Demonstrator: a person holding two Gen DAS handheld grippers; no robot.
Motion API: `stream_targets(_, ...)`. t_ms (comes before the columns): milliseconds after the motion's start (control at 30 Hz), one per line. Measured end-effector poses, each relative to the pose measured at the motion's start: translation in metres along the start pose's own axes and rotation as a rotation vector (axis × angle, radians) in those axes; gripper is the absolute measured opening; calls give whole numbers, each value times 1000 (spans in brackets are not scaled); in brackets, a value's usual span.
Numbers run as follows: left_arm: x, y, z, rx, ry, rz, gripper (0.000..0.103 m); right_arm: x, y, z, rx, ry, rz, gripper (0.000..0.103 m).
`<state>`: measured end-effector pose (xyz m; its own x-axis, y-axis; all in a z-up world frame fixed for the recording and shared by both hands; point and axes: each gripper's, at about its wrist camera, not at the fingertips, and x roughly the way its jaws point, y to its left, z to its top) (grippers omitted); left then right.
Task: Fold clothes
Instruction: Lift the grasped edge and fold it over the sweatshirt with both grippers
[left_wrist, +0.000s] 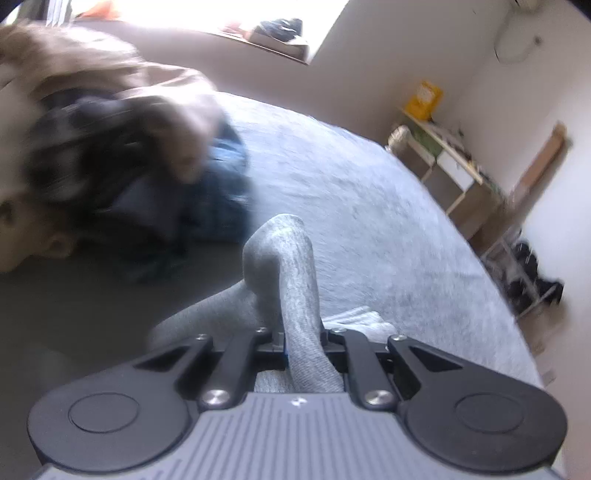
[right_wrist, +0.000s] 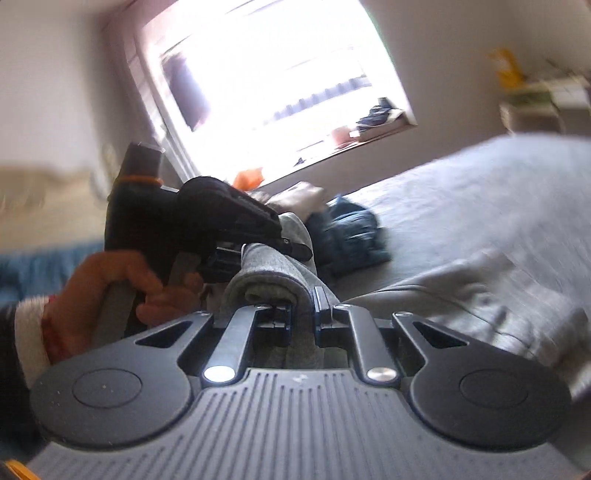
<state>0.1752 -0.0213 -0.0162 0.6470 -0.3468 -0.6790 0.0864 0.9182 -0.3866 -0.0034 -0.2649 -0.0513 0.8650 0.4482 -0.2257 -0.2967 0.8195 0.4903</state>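
Grey marl knit, soft and faintly flecked, makes up the garment (left_wrist: 295, 280) that both tools clamp above the bed (left_wrist: 369, 192). The left gripper (left_wrist: 301, 338) has its black jaws closed tight on a rope-like bunch of the fabric, which rises in a rounded hump ahead of the fingers. The right gripper (right_wrist: 301, 310) likewise pinches a thick rolled fold of the same cloth (right_wrist: 266, 273) between its pads, and the rest of the garment trails down onto the bed at the right. In the right wrist view a hand (right_wrist: 107, 291) with a pale cuff holds the other tool's handle. The bed has a pale grey, nubbly cover. A crumpled blue denim piece (right_wrist: 351, 236) lies near its far edge. A yellow box (left_wrist: 424, 96) sits on a light wooden shelf (left_wrist: 454, 162); no writing is legible.
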Motion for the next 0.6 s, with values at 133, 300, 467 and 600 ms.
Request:
stream_targets(133,34,-50,-3,83,54,48,10,-8,-41,2,174,-34,-43,9)
stream_targets(300,67,-94,-11,182,99,80,10,-16,-86,-2,387,-62,-90,9)
stream_targets(467,91,-131,-19,268,133,97,10,-22,-111,-10,545,-92,-128,9)
stream_targets(600,113,-148,-26,309,161,101,10,-26,-128,-14,633,-110,-161,9)
